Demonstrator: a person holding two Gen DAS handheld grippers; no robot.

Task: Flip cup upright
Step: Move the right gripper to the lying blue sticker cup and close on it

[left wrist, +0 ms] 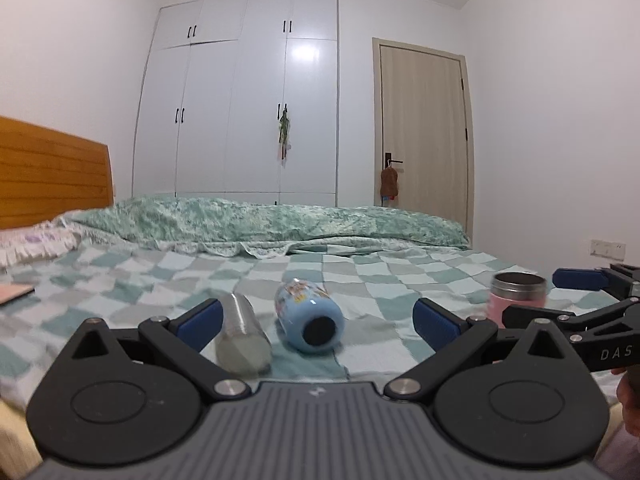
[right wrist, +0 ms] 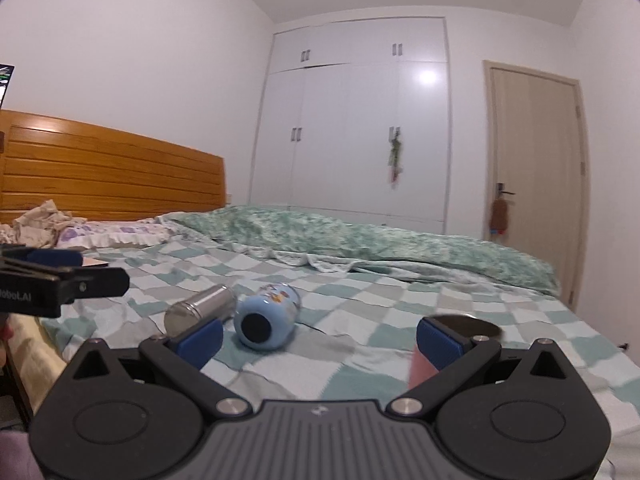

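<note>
A light blue cartoon cup (left wrist: pixel 308 318) lies on its side on the checked bedspread, its dark end toward me; it also shows in the right wrist view (right wrist: pixel 266 322). A steel cup (left wrist: pixel 242 334) lies on its side just left of it, also seen in the right wrist view (right wrist: pixel 200 312). A pink cup with a steel rim (left wrist: pixel 516 296) stands upright at right; in the right wrist view it (right wrist: pixel 460 340) sits partly behind the right finger. My left gripper (left wrist: pixel 318 324) is open, just short of the two lying cups. My right gripper (right wrist: pixel 320 340) is open, beside the pink cup.
The checked bedspread (left wrist: pixel 360 272) covers the bed. A rumpled green quilt (left wrist: pixel 260 220) lies across the far side. A wooden headboard (right wrist: pixel 108 172) and pillows (right wrist: pixel 120 234) are at left. A white wardrobe (left wrist: pixel 248 100) and a door (left wrist: pixel 424 128) stand behind.
</note>
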